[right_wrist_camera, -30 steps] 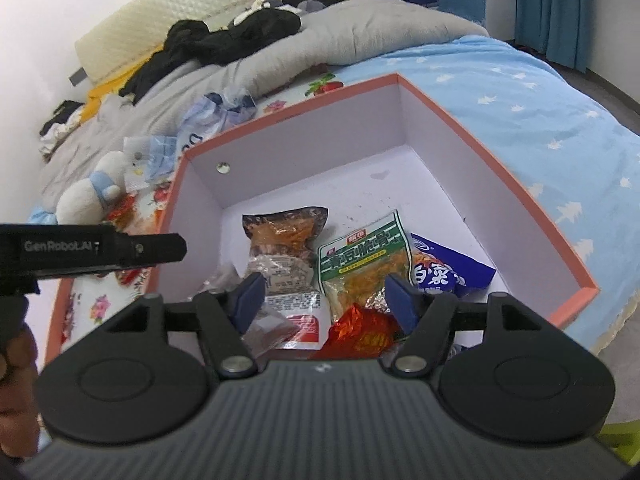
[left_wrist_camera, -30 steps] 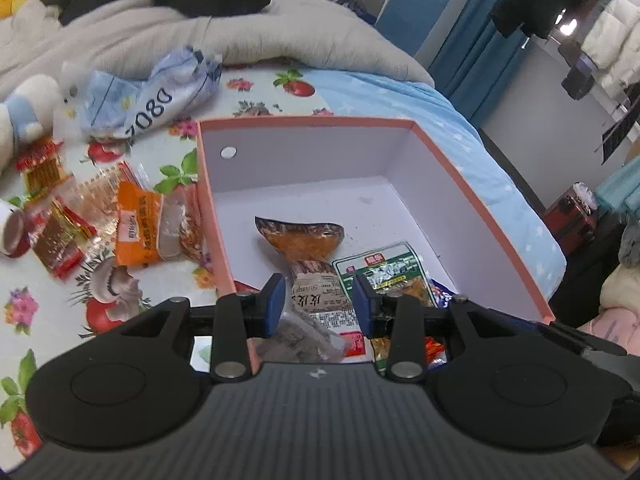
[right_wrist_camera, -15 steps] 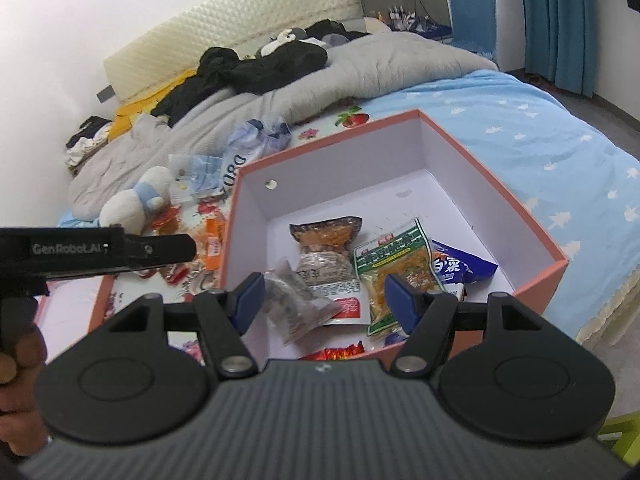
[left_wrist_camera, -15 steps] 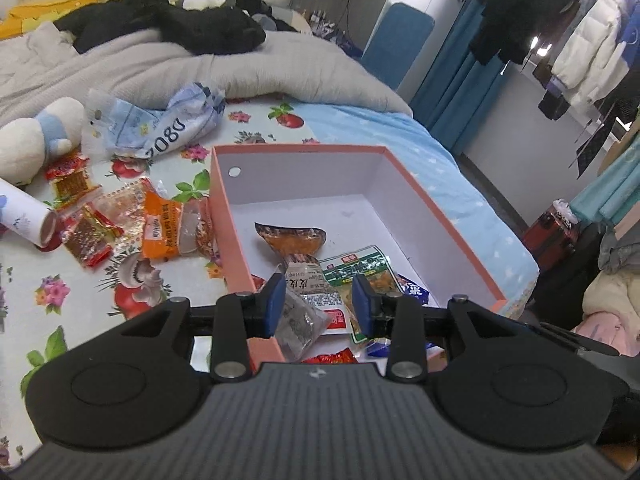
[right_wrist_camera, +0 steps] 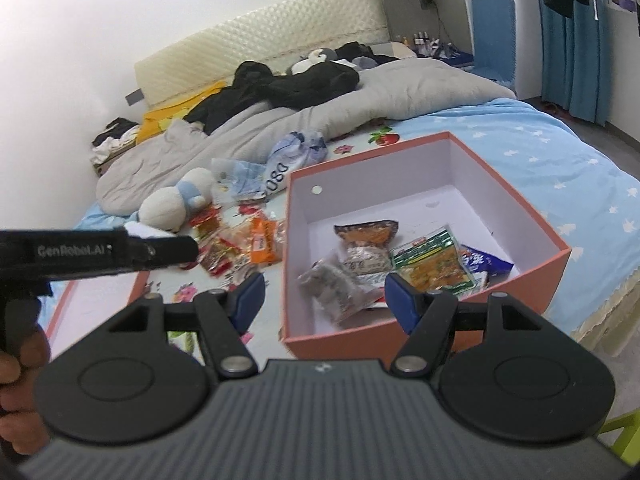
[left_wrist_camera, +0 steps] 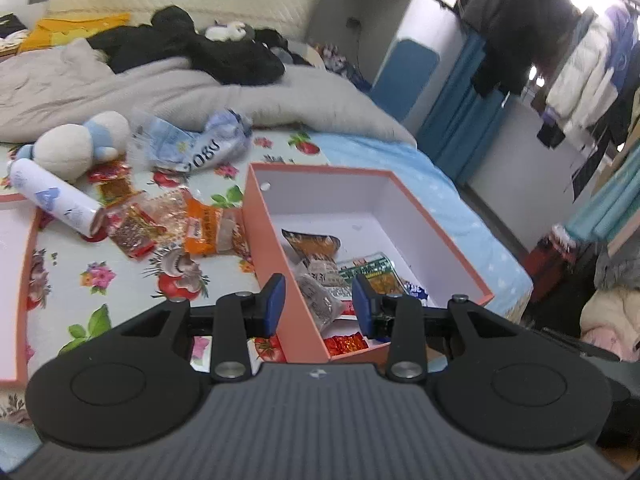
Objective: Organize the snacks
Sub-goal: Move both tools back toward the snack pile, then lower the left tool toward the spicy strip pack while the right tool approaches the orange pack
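Note:
An orange box [left_wrist_camera: 264, 236] with a white inside sits on the bed; it also shows in the right wrist view [right_wrist_camera: 560, 252]. It holds several snack packets: a grey one [right_wrist_camera: 332, 284], a brown one [right_wrist_camera: 366, 234], a green one [right_wrist_camera: 432, 258] and a blue one [right_wrist_camera: 486, 260]. Loose snacks lie left of the box, among them an orange packet [left_wrist_camera: 202, 228] and red packets [left_wrist_camera: 134, 230]. My left gripper [left_wrist_camera: 319, 302] is open and empty above the box's near corner. My right gripper [right_wrist_camera: 324, 296] is open and empty above the box's near side.
A white tube [left_wrist_camera: 56, 204], a plush toy [left_wrist_camera: 76, 146] and a crumpled blue-white bag [left_wrist_camera: 200, 148] lie left of the box. The box lid [left_wrist_camera: 20, 280] lies at the far left. A grey duvet [left_wrist_camera: 160, 96] and black clothes are behind. The bed edge is to the right.
Both grippers have pulled back and up from the box, so it looks smaller. The grey packet that was between my left fingers now lies in the box. Both jaws stand wider.

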Tool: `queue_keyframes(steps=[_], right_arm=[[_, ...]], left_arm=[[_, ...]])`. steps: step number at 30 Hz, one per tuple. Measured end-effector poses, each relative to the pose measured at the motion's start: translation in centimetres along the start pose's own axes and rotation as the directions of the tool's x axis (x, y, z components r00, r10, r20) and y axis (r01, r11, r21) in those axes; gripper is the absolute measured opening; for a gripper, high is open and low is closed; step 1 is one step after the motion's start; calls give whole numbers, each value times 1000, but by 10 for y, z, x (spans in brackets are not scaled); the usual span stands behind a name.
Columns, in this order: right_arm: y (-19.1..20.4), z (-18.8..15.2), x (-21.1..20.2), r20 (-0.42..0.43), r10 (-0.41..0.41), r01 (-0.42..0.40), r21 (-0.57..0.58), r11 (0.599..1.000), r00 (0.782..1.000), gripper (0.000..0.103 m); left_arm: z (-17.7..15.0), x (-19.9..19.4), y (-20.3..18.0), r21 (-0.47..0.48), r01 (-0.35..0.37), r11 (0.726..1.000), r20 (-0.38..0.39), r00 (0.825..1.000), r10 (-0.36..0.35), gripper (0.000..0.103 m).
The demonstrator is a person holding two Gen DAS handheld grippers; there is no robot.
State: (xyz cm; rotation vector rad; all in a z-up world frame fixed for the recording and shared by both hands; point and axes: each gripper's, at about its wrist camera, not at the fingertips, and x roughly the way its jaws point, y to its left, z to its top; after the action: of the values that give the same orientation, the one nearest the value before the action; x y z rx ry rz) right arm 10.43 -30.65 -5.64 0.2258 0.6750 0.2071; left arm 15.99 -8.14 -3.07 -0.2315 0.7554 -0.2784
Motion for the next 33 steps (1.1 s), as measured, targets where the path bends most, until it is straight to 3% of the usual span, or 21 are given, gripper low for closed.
queue_keyframes(steps=[9,20,23,26,33], right_arm=[[34,-21,-22,33,25,-23,-68,997,999,68],[75,-55,-24,-2,95,-94,-123,988,995,68],[85,-63,-19,-25,108,-111,-131,985,994,68],[93,-65,-12,-29,113,-116,-145,983,993,68],[108,-60,11,-11,116,-116,-149,982,993,68]], left_arm=[[-31,-47,27,-58,-39,998,28,999,41,42],[-71,-93,64,-125,-112,986,41,992,118,42],[-79,-99,76,-152,-153,976,28,987,159,48],[-81,-107,88,-172,-187,967,53,979,198,48],[-69,-98,121,-183,-213,960,31,975,222,48]])
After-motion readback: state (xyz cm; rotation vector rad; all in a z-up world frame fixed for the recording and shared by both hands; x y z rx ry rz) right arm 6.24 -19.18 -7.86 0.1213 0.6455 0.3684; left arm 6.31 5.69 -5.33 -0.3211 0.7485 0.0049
